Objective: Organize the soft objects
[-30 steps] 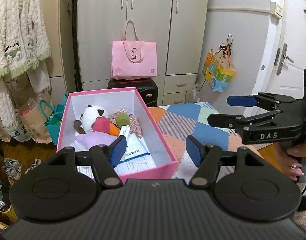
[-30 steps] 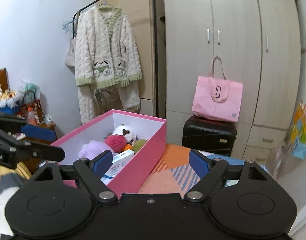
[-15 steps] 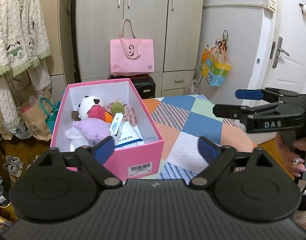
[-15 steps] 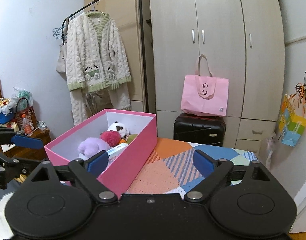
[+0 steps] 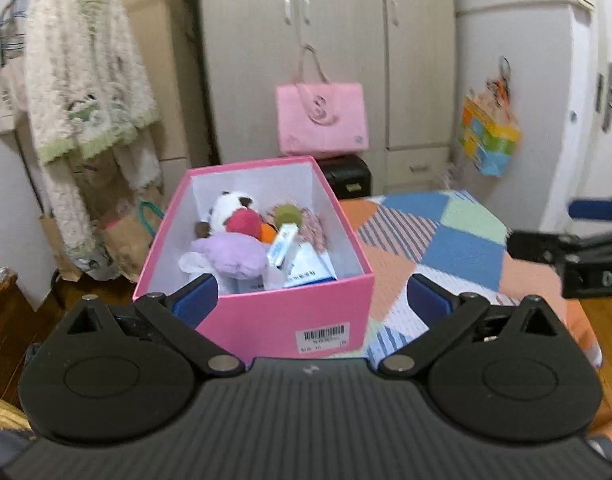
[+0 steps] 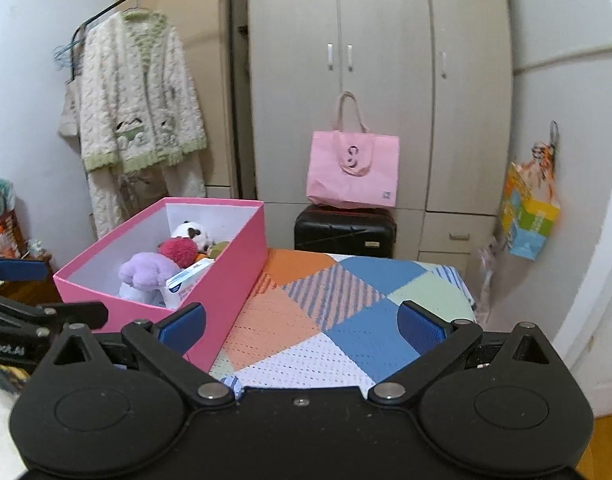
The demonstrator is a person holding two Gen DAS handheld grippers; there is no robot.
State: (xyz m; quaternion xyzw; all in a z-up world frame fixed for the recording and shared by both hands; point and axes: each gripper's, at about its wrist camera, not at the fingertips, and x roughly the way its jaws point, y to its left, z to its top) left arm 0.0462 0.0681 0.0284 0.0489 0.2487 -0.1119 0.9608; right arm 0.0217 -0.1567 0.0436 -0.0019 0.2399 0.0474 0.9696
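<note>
The pink box [image 5: 282, 316] stood on the desk [image 5: 457, 248], on its patchwork cloth toward the left edge, with the open top facing up — a sensible arrangement, since it let soft items be dropped in from above. Inside lay the soft objects, bunched toward the far and middle part of the box: a panda plush [image 5: 230, 204], a red pompom [image 5: 244, 222], a purple plush [image 5: 232, 256] and a green ball [image 5: 288, 214], together with a small carton [image 5: 282, 244] and some printed packets at the near end. Whether the carton belonged there could not be settled from the views.

The left tongs [image 5: 311, 300] stood wide, their jaws having just been opening, with nothing gripped; the box's near wall appeared between the pads but was not pressed by them. The right tongs [image 6: 302, 326] likewise stood wide, having just been opening, empty, over the bare cloth beside the box.

Judgement: no loose soft item showed on the cloth, so the collecting appeared largely done — both tongs opened wide suggest either a release completed or readiness to take the box by its walls.
</note>
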